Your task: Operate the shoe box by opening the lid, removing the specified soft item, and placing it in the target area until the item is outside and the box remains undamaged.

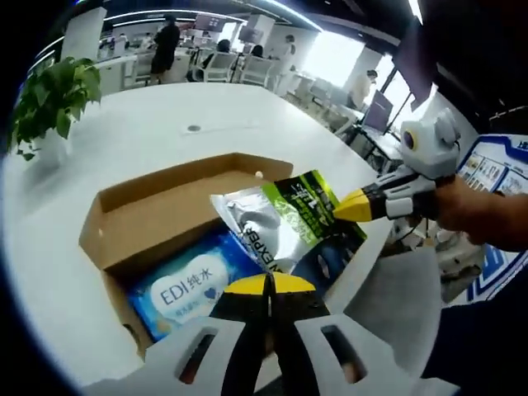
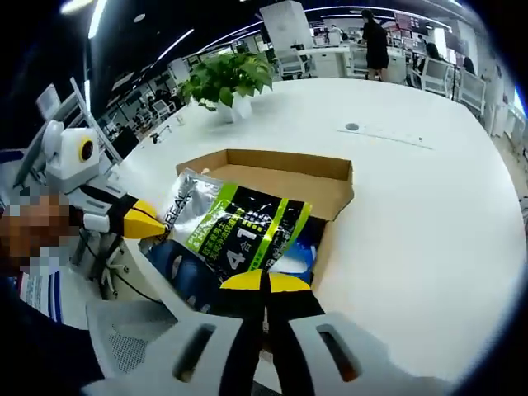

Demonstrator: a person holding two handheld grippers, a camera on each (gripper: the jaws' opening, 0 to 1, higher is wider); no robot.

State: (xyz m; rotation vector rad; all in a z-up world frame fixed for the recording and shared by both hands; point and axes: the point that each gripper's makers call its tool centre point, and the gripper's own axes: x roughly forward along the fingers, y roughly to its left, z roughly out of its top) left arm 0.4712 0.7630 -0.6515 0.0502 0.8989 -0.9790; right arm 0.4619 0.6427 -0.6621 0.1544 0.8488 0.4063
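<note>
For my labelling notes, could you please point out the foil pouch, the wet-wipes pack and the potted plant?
Foil pouch (image 2: 239, 227), right gripper view, green-striped front.
Wet-wipes pack (image 1: 188, 289), left gripper view, blue printed face.
Potted plant (image 2: 227, 76), right gripper view, leaves.

Yellow-tipped black claw (image 1: 268, 285) on pale grey housing (slotted), twin claw (image 2: 264, 282) alike.

A broad white round-edged table (image 1: 148, 124) stretched ahead of the jaws. A leafy green potted plant in a white pot (image 2: 228, 81) stood on it, far beyond the jaws and slightly left of them in the right gripper view. Past the table, white office chairs (image 1: 219, 66) and standing people (image 2: 375, 41) were small and blurred.
</note>
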